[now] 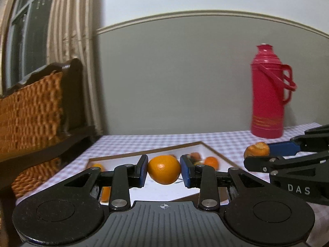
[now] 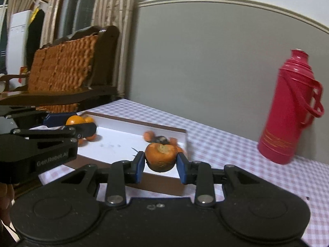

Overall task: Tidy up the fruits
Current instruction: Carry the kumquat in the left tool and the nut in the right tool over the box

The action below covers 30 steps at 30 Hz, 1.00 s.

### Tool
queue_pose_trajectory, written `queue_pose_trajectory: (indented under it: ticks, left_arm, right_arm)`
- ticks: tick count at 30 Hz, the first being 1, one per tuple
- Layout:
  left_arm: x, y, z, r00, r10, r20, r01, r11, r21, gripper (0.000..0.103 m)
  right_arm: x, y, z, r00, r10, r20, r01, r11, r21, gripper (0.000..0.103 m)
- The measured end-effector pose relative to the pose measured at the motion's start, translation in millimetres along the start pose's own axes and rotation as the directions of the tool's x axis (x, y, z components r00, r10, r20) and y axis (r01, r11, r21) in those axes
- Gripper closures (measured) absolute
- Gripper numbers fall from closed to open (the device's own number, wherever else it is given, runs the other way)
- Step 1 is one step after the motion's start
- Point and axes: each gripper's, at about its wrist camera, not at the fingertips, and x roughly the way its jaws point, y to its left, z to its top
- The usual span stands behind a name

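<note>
My left gripper (image 1: 164, 169) is shut on a smooth orange (image 1: 164, 169) and holds it above a shallow white tray with a brown rim (image 1: 218, 153). My right gripper (image 2: 160, 160) is shut on a rough persimmon-like orange fruit (image 2: 160, 156) with a dry calyx on top, above the tray's near right corner (image 2: 181, 132). In the left wrist view the right gripper (image 1: 259, 154) shows at the right with that fruit (image 1: 256, 149). In the right wrist view the left gripper (image 2: 81, 124) shows at the left with its orange (image 2: 75, 120). Several small oranges (image 1: 211, 162) and dark fruits (image 2: 161, 139) lie in the tray.
A tall red thermos flask (image 1: 267, 94) stands on the pink checked tablecloth (image 2: 236, 150) at the back right, near the grey wall. A dark wooden chair with a woven orange back (image 2: 61, 70) stands left of the table by striped curtains.
</note>
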Motion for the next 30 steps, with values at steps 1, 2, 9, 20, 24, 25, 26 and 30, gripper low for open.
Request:
queue_pose_trajectory:
  ticks: [1, 2, 9, 20, 24, 25, 26, 30]
  left_arm:
    - [-0.6, 5.1, -0.7, 1.0, 0.01, -0.001, -0.01, 1.0, -0.002, 0.069]
    - [-0.8, 10.8, -1.2, 1.0, 0.019, -0.003, -0.019, 1.0, -0.008, 0.069]
    - [-4.4, 42.5, -2.0, 0.997, 0.082, 0.009, -0.082, 0.996, -0.031, 0.069]
    - [25.4, 82.1, 12.5, 0.989, 0.149, 0.014, -0.148, 0.985, -0.091, 0.069]
    - [42.8, 85.9, 17.2, 0.988, 0.155, 0.015, -0.152, 0.983, -0.099, 0.069]
    - [47.1, 86.4, 17.8, 0.988, 0.154, 0.013, -0.152, 0.983, -0.099, 0.069]
    - [51.4, 87.1, 18.1, 0.988, 0.154, 0.012, -0.152, 0.983, -0.1, 0.069]
    - [65.4, 86.7, 19.3, 0.988, 0.153, 0.002, -0.152, 0.984, -0.094, 0.069]
  right_arm:
    - [1.8, 4.9, 1.5, 1.0, 0.011, 0.001, -0.011, 1.0, -0.006, 0.079]
    - [3.1, 9.5, 3.0, 1.0, 0.022, 0.003, -0.022, 1.0, -0.013, 0.079]
    - [10.4, 39.5, 13.8, 0.996, 0.083, 0.016, -0.082, 0.994, -0.069, 0.079]
    - [38.2, 45.5, 45.2, 0.996, 0.066, 0.066, -0.059, 0.994, -0.095, 0.078]
    - [53.3, 34.7, 52.0, 0.996, 0.049, 0.073, -0.044, 0.997, -0.067, 0.078]
    - [57.4, 31.2, 53.4, 0.996, 0.044, 0.074, -0.04, 0.997, -0.059, 0.078]
    - [61.2, 28.2, 54.2, 0.997, 0.039, 0.074, -0.035, 0.998, -0.053, 0.078]
    - [76.3, 16.3, 58.1, 0.997, 0.02, 0.071, -0.019, 1.0, -0.022, 0.078]
